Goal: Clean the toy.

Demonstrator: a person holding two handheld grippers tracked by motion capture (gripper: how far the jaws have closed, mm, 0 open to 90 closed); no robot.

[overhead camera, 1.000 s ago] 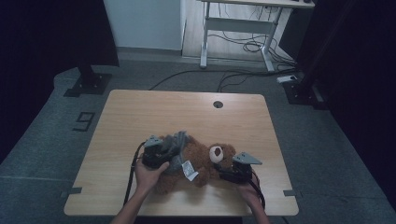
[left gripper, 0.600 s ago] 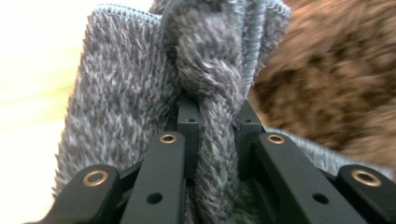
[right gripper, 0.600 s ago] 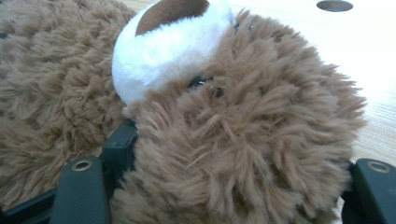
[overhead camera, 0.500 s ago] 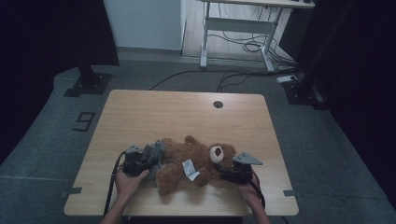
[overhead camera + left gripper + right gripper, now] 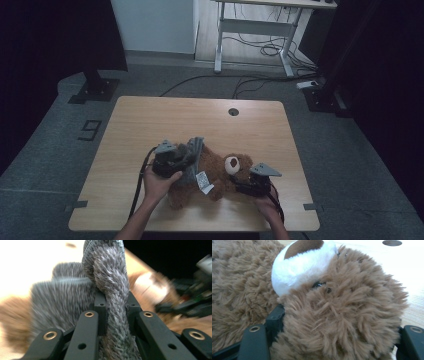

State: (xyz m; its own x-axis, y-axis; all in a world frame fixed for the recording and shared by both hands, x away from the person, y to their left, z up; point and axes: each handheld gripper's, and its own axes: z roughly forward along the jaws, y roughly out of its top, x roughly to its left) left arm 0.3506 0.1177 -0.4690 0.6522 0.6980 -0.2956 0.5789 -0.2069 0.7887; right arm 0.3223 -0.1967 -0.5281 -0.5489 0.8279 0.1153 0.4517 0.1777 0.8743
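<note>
A brown teddy bear (image 5: 220,175) lies on its back on the wooden table (image 5: 150,120), with a white tag (image 5: 202,181) on its belly. My left gripper (image 5: 186,159) is shut on a bunched grey knitted cloth (image 5: 196,149), held over the bear's body. In the left gripper view the cloth (image 5: 116,315) is pinched tight between the jaws of the left gripper (image 5: 116,300). My right gripper (image 5: 240,186) is shut on the bear's head. In the right gripper view the head (image 5: 342,302) bulges between the jaws of the right gripper (image 5: 337,340), below its white snout (image 5: 299,267).
A round cable hole (image 5: 233,111) sits near the table's far edge. The bear lies close to the near edge. Beyond the table stand a desk frame (image 5: 250,30) with cables and black stand bases (image 5: 95,87) on the grey floor.
My left gripper with the grey cloth swung out to the left half a second ago and has come back right and up over the bear. The right gripper has kept still.
</note>
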